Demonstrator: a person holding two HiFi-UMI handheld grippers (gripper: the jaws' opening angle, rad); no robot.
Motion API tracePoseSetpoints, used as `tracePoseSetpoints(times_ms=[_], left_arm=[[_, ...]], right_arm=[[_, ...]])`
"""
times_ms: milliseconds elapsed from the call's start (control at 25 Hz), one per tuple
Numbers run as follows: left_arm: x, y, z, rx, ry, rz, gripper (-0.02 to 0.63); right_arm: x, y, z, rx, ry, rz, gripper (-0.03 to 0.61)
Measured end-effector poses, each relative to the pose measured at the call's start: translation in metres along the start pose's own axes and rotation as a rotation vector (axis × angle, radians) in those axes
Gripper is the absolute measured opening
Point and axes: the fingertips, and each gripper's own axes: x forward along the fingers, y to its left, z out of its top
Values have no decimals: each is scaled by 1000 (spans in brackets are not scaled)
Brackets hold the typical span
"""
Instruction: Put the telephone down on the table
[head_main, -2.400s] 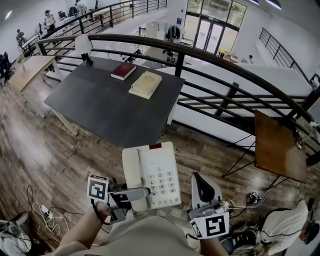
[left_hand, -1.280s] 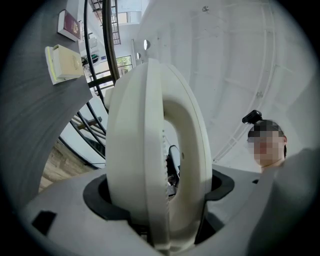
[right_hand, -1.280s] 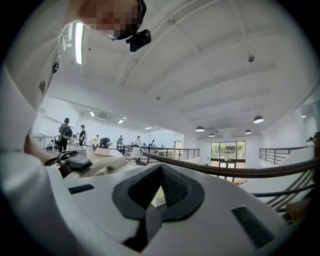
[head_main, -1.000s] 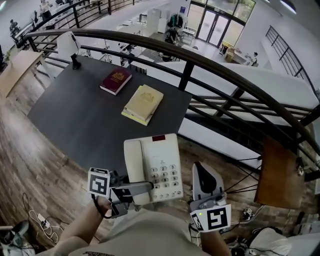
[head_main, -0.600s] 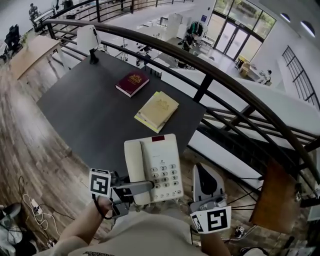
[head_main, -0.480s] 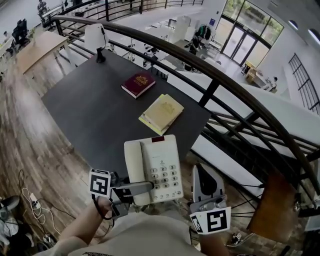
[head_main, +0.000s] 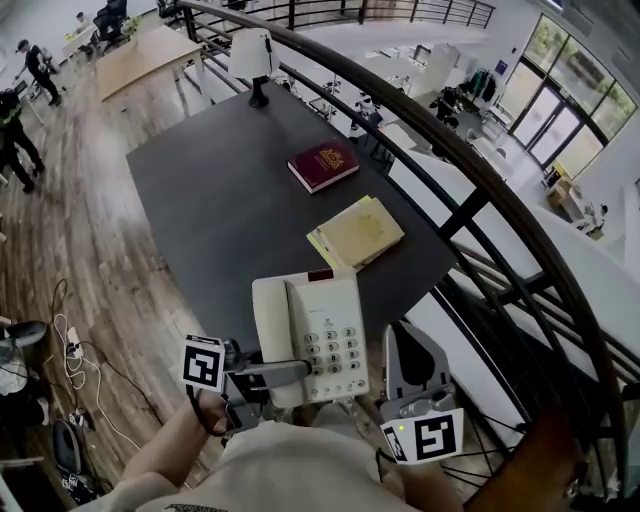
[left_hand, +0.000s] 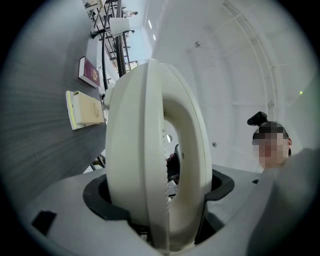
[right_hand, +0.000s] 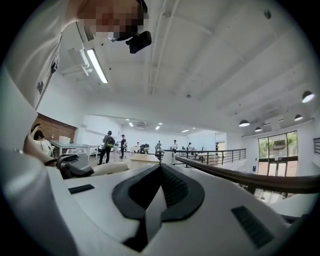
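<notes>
A dark grey rectangular surface (head_main: 220, 200) stands on a brown wooden plank floor (head_main: 90, 250), just inside a curved black metal railing (head_main: 480, 185). A white table lamp (head_main: 252, 55) stands at its far corner. Beyond it is a light wooden table (head_main: 150, 50). Tall glazed doors (head_main: 558, 42) show bright at the far right. Overhead, a white ceiling (right_hand: 210, 55) carries a long strip light (right_hand: 96, 65).
</notes>
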Motion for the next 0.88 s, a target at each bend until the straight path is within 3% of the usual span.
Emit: tracePoseSetpoints(times_ms=[440,600,880], left_arm=[[36,20,4,-2,-127,75,416],[43,29,-1,-35,-154,96,416],[47,61,0,-70,-168,122,416]], right_arm=[[11,-43,-6,12,-13,119,0],[7,-51,-13,14,1,149,0],[11,-62,-39,43,40,144,0]])
